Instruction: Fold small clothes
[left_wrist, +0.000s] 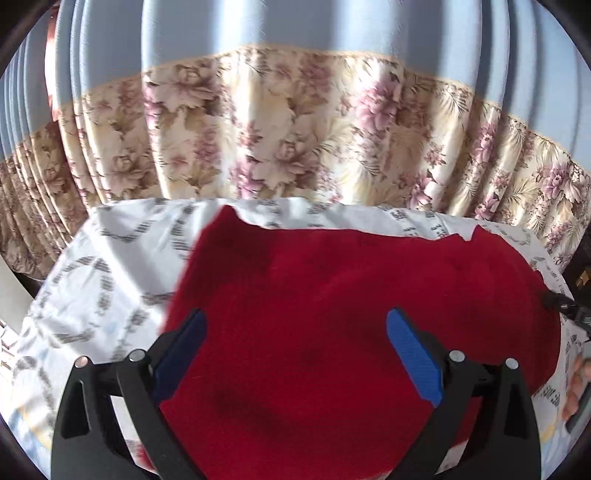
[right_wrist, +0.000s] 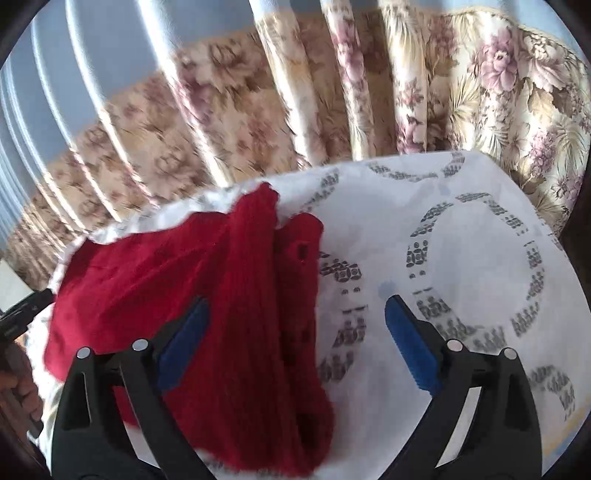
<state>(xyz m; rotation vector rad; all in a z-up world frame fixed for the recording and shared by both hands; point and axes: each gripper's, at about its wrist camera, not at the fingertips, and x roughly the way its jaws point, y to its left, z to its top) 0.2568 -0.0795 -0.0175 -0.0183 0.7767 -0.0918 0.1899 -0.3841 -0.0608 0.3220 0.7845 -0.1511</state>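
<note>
A small red knitted garment (left_wrist: 332, 295) lies spread on a white patterned cloth (left_wrist: 110, 266) over the table. My left gripper (left_wrist: 295, 317) is open and empty, its blue pads above the garment's near part. In the right wrist view the garment (right_wrist: 221, 295) lies to the left, with a folded ridge along its right side. My right gripper (right_wrist: 295, 310) is open and empty, its left finger over the garment's right edge and its right finger over the bare white cloth (right_wrist: 480, 258).
A floral and pale blue curtain (left_wrist: 277, 129) hangs just behind the table's far edge; it also shows in the right wrist view (right_wrist: 480, 92). The other gripper's tip (left_wrist: 561, 302) and a hand (left_wrist: 576, 384) show at the right edge.
</note>
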